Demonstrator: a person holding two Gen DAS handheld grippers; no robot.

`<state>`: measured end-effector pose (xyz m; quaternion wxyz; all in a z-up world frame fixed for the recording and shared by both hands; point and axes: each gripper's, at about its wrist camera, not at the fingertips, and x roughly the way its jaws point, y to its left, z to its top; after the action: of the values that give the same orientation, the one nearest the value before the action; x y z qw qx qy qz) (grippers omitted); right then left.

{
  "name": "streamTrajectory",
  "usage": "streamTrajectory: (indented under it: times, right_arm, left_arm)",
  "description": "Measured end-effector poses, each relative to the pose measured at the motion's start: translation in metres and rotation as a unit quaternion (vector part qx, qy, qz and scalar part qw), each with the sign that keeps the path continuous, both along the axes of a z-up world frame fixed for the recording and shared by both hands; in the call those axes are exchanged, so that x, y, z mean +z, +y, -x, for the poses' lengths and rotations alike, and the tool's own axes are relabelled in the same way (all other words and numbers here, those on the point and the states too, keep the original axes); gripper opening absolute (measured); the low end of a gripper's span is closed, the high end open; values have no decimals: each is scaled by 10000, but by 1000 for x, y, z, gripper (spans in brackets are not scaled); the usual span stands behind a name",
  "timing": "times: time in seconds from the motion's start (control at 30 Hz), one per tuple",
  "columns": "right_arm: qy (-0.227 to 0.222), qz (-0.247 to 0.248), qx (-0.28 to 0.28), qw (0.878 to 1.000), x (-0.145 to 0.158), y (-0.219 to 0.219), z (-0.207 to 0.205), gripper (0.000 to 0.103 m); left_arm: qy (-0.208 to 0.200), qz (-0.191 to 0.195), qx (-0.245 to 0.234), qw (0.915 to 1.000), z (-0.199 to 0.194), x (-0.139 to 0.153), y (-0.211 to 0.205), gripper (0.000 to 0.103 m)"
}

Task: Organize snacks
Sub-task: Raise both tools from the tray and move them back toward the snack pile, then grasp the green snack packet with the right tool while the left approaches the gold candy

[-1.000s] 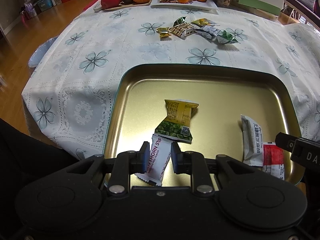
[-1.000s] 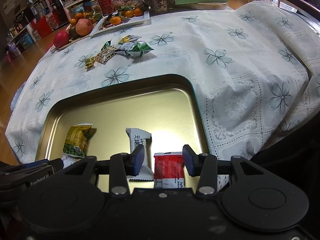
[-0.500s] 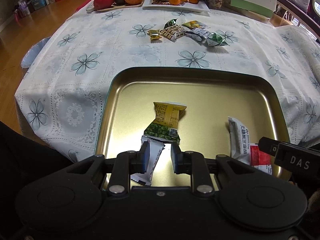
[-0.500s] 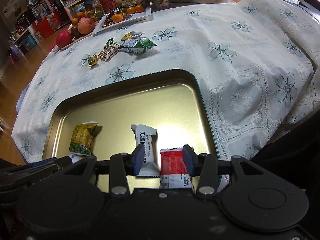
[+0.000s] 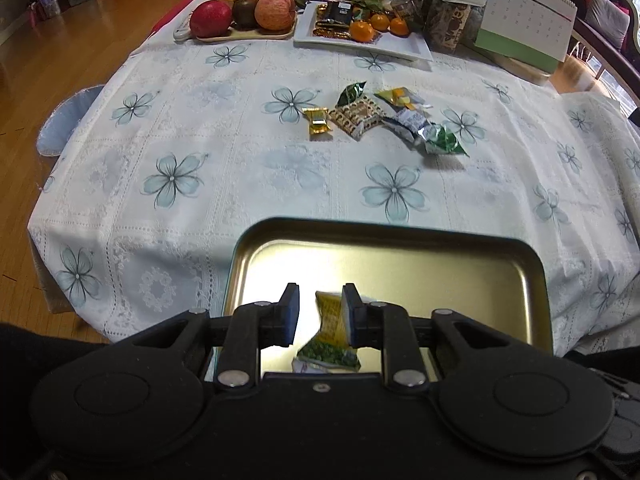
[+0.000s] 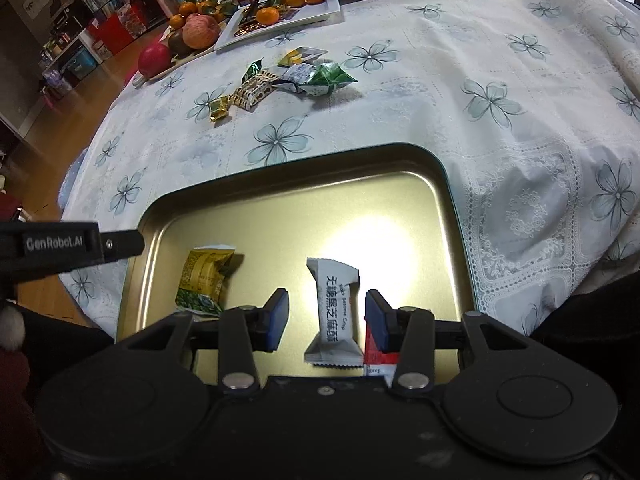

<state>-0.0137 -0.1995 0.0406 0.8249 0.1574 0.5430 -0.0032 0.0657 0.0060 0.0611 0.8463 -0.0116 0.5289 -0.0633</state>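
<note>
Left wrist view: left gripper [image 5: 319, 312] hangs above the near end of the gold tray [image 5: 536, 280], jaws narrowly apart w/ nothing gripped; the yellow-green pack [image 5: 330, 334] seen through the gap lies on the tray floor. A white wrapper edge peeks just below it, mostly hidden. Beyond the tray's far rim, on the floral cloth [image 5: 224, 140], sits a loose snack pile [image 5: 380, 118]; fruit board [image 5: 244, 16] and white plate [image 5: 384, 42] farther back. Right wrist view: right gripper [image 6: 326, 320] is part open, empty, over the tray's near right area. White bar [image 6: 332, 312] lies on the tray between the jaws, prob. untouched; red pack [image 6: 376, 358] pokes out under the right finger.
</note>
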Motion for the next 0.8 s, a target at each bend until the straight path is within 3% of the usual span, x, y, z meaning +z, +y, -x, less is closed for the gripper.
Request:
streamTrajectory:
  times: [0.23,0.47,0.67,0.8]
  right_arm:
    - [-51,75,258,9996,16,-9,-65,46]
    - [-186,387,295,9986,29,-23,-161,46]
    - [-153,541,147,9983,21,-31,-245,46]
    - [-35,585,67,9983,3,-31,-293,46]
  left_arm:
    - [-77,-122,11,9999,-76,17,-6,30]
    - [-107,-166,176,9996,-151,26,-10,30]
    - [72,-116,419,9990,-187,5,-2,30]
    - [651,-133,569,9962,-200,-21,7,30]
